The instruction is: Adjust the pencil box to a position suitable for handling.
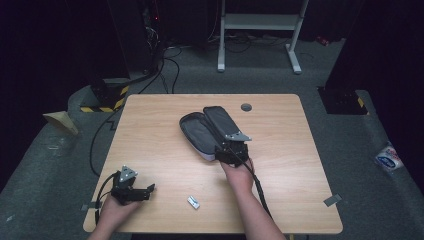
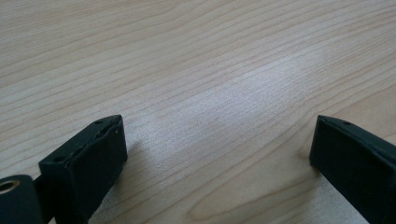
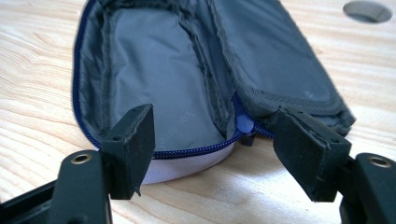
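Note:
An open grey pouch (image 1: 200, 132) with a blue zip lies at the table's middle, its flap (image 1: 222, 122) folded up to the right. In the right gripper view its grey lining (image 3: 154, 65) and a zip pull (image 3: 244, 125) face me. My right gripper (image 1: 226, 145) (image 3: 212, 121) stands open at the pouch's near end, one jaw on each side of that end, pads not pressing. My left gripper (image 1: 149, 190) (image 2: 217, 135) rests open on bare wood at the front left. A small white item (image 1: 193, 202) lies near the front edge between the two hands.
A grey round cable hole (image 1: 246, 107) (image 3: 367, 10) sits near the table's far edge, right of the pouch. Beyond the wooden table (image 1: 150, 120) are floor cables, a white stand (image 1: 260, 22) and a yellow-and-black striped block (image 1: 107, 97).

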Available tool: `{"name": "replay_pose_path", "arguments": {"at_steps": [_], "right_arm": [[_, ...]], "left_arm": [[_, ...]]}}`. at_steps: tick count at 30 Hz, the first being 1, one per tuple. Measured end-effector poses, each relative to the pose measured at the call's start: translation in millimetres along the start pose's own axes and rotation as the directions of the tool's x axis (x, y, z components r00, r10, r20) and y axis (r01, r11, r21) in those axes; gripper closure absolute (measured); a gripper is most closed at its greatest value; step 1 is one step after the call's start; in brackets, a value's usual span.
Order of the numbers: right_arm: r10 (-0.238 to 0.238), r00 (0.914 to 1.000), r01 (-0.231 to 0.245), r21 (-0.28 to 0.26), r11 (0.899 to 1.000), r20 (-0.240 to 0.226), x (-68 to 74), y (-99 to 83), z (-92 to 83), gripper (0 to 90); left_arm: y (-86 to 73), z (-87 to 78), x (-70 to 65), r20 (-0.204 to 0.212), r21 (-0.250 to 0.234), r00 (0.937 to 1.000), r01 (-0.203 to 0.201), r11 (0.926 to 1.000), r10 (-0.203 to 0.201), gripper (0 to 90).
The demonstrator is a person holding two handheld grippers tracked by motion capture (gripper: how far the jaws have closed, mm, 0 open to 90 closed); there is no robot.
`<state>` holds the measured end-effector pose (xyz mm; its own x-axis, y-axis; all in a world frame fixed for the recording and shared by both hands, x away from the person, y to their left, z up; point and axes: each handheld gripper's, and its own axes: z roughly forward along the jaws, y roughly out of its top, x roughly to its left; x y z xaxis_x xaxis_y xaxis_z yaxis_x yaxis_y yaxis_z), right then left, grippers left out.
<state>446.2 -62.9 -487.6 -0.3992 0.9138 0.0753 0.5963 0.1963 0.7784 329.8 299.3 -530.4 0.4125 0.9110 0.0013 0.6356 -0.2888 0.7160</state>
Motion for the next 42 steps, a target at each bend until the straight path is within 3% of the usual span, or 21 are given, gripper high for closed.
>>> {"name": "replay_pose_path", "arguments": {"at_steps": [5, 14, 27, 39, 42], "right_arm": [[0.022, 0.9997, -0.022, 0.013, 1.0, 0.011, 1.6, -2.0, 9.1, 28.5], [0.013, 0.9997, -0.013, 0.028, 1.0, 0.023, -0.6, -3.6, 11.1, 28.8], [0.006, 0.9993, -0.008, 0.039, 0.999, 0.037, -14.0, -14.7, -1.0, 29.4], [0.006, 0.9979, -0.007, 0.024, 1.0, 0.064, -45.8, -32.6, -33.2, 30.7], [0.031, 0.9965, -0.032, 0.019, 0.999, 0.078, -60.3, -39.5, -43.5, 31.3]], "left_arm": [[-0.1, 0.0, -0.1, -0.001, -0.001, 1.0, 0.0, 1.0, 0.0, 4.3], [-0.2, 0.0, -0.2, -0.002, -0.003, 1.0, -0.001, 1.0, 0.001, 4.4], [-0.4, -0.1, -0.4, 0.0, -0.004, 1.0, 0.0, 1.0, 0.0, 4.4], [-0.6, -0.3, -0.4, 0.0, -0.003, 1.0, 0.0, 1.0, 0.0, 4.6], [-0.7, -0.6, -0.4, 0.001, -0.002, 1.0, 0.001, 1.0, -0.001, 4.6]]}}
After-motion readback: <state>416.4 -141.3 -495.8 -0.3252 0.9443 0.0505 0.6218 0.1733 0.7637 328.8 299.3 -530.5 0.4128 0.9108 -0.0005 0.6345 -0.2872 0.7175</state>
